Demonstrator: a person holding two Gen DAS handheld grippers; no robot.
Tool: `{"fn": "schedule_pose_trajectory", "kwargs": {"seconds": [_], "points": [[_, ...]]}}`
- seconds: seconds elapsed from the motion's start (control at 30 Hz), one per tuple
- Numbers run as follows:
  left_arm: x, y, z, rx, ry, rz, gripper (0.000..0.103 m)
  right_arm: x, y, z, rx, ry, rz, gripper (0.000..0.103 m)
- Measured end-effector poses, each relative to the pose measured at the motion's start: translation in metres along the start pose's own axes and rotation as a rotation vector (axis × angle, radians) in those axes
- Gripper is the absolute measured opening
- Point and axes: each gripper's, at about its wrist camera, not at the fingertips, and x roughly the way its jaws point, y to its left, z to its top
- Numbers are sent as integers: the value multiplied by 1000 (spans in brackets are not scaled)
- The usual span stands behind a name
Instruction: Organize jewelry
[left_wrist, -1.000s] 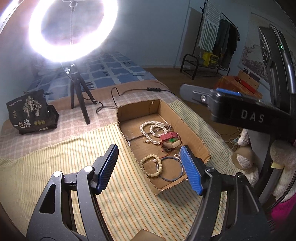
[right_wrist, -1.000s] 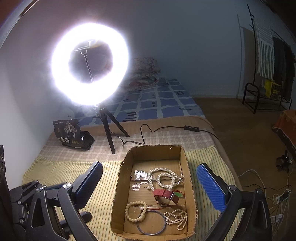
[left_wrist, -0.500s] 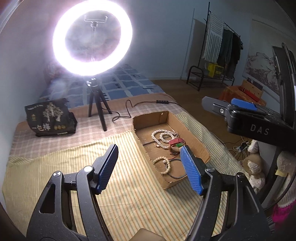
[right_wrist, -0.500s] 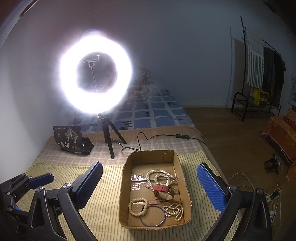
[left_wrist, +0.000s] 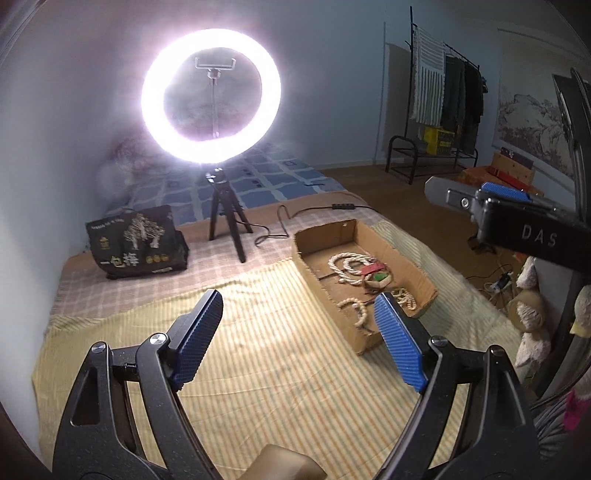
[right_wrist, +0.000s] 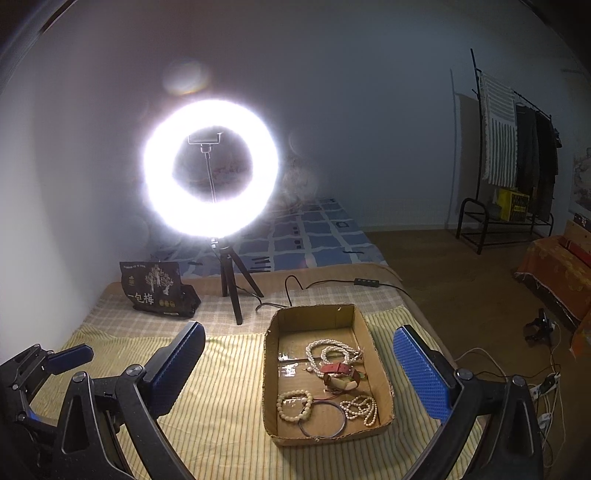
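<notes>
- Cardboard box (right_wrist: 380, 373) w/ jewelry lies on the striped bedspread (right_wrist: 221, 406); in right wrist view it sits between the fingers of the right tongs (right_wrist: 299, 365), lower centre, tongs above it & apart
- Right tongs wide open, nothing held
- Left tongs (left_wrist: 295, 336) also wide open, empty; box (left_wrist: 424, 284) lies ahead & to their right, partly behind the right blue pad (left_wrist: 399, 343)
- Left tongs show at lower left edge of right wrist view, beside the box's left, well apart from it
- Around: lit ring light (right_wrist: 210, 168) on small black tripod (right_wrist: 232, 288) stands behind the box on the bed; black bag w/ tree print (right_wrist: 155, 290) left of tripod; black cable (right_wrist: 325, 282) runs behind box; clothes rack (right_wrist: 513, 166) far right by the wall
- Nothing between right tongs & box; glare from the light washes the upper part of both views
- Box is open-top, shallow, rough-cut edges
- Inside: pearl necklace (right_wrist: 332, 350) coiled toward the far end, red strap piece (right_wrist: 340, 373) mid, beaded bracelet (right_wrist: 294, 405) near left, thin dark bangle (right_wrist: 325, 421) at near wall, small pearl strand (right_wrist: 360, 408) near right
</notes>
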Motion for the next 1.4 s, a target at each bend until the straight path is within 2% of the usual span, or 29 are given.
{"fn": "schedule_pose_trajectory", "kwargs": {"seconds": [0.07, 0.23, 0.3, 0.53, 1.4], "points": [[-2, 1, -1, 8, 3, 7, 98, 0, 5, -1, -16, -5, -4, 103], [-11, 5, -3, 9, -21, 22, 99, -1, 14, -4, -48, -17, -22, 103], [-12, 6, -4, 7, -20, 30, 103, -1, 14, -4, -49, -19, -25, 103], [-13, 8, -5, 8, -20, 65, 103, -2, 12, -5, -43, -22, -35, 103], [-13, 5, -5, 8, -14, 62, 103, -1, 13, -7, -48, -9, -37, 103]]}}
